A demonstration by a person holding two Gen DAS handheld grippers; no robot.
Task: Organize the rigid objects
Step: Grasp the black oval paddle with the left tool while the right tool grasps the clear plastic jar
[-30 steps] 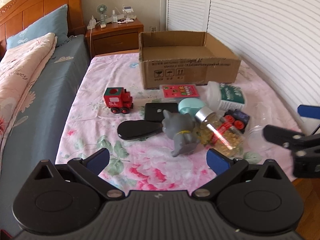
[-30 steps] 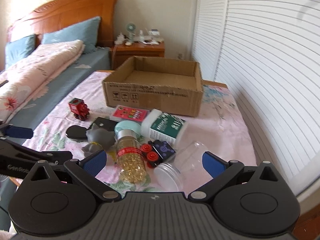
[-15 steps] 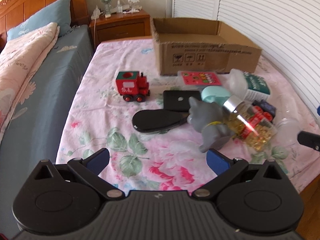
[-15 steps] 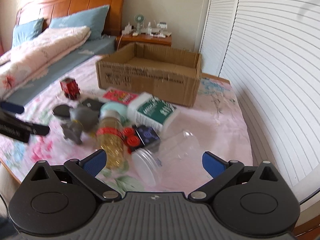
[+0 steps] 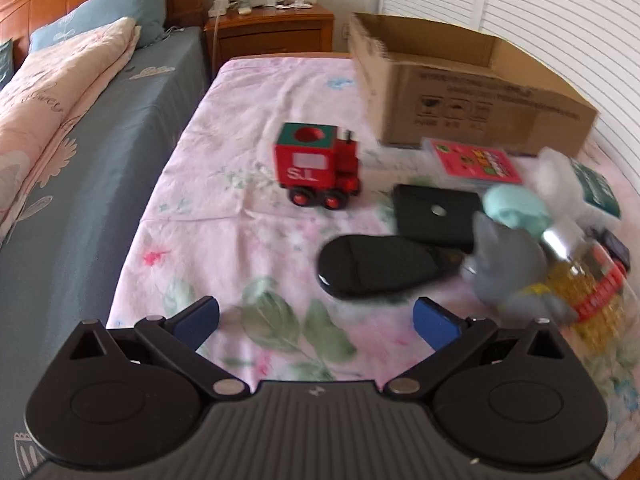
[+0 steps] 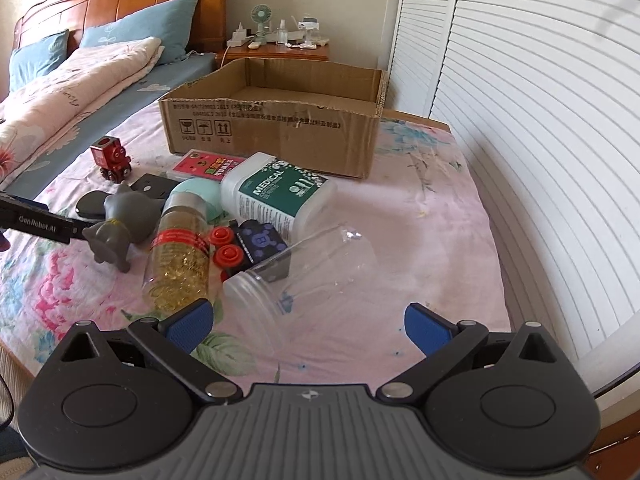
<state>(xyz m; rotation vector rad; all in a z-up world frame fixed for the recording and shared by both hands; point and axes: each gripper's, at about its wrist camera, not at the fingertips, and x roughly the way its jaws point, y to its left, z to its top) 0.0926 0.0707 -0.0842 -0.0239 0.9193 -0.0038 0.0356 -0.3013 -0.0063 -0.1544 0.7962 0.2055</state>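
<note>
An open cardboard box (image 6: pixel 280 136) (image 5: pixel 472 108) stands at the back of the floral-sheeted table. In front lie a red toy train (image 5: pixel 318 170) (image 6: pixel 110 158), a black oval case (image 5: pixel 380 266), a black pouch (image 5: pixel 436 216), a grey cat figure (image 5: pixel 508 270) (image 6: pixel 120 226), a pill bottle (image 6: pixel 180 264), a white medical jar (image 6: pixel 276 194), a pink card box (image 6: pixel 208 166), a dark cube with red knobs (image 6: pixel 248 246) and a clear jar (image 6: pixel 304 276). My left gripper (image 5: pixel 316 320) is open before the oval case. My right gripper (image 6: pixel 306 326) is open around the clear jar's near end.
A bed with a blue sheet (image 5: pixel 80 152) and pink quilt (image 6: pixel 80 80) runs along the left. A wooden nightstand (image 6: pixel 276 50) with a fan stands behind the box. White louvred doors (image 6: pixel 520 120) close the right side. The left gripper's finger (image 6: pixel 36 222) shows beside the cat.
My left gripper has moved forward and left, toward the train and the oval case. My right gripper has moved forward, bringing the clear jar between its fingers. Both stay open.
</note>
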